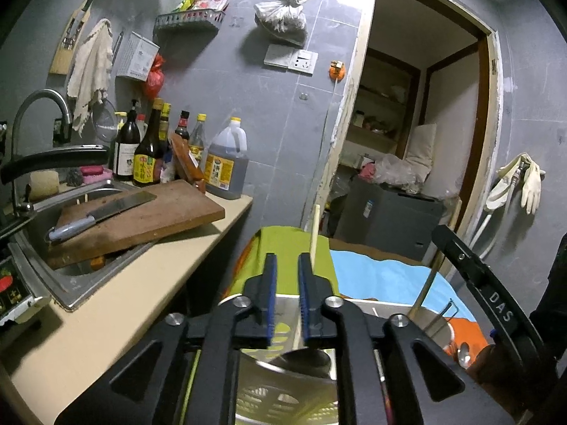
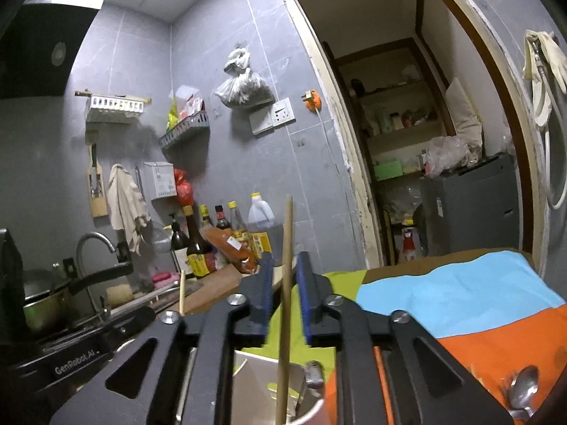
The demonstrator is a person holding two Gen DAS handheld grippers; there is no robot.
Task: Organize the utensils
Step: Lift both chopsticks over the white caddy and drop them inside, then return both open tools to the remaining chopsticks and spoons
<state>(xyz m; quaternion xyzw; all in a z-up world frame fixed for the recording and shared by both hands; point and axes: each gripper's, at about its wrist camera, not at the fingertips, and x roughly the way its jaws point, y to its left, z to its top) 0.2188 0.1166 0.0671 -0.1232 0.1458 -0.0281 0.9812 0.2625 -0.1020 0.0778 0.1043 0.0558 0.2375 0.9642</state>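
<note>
Between your right gripper's parted blue ribbed pads, a slim wooden chopstick is standing, contact unclear. Your left gripper is gaping empty; only its view is showing the cleaver at nine o'clock.

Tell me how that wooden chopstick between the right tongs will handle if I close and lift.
The chopstick looks straight and thin, so probably stiff and light. Round and smooth, it may pivot or slip between the right tongs.

the cleaver is showing a dull grey metal blade on a worn, rough wooden cutting board. the sink is looking like brushed steel. the chopstick is reading as pale matt wood; the spoon is gleaming, glossy metal, on matt cloth.
</note>
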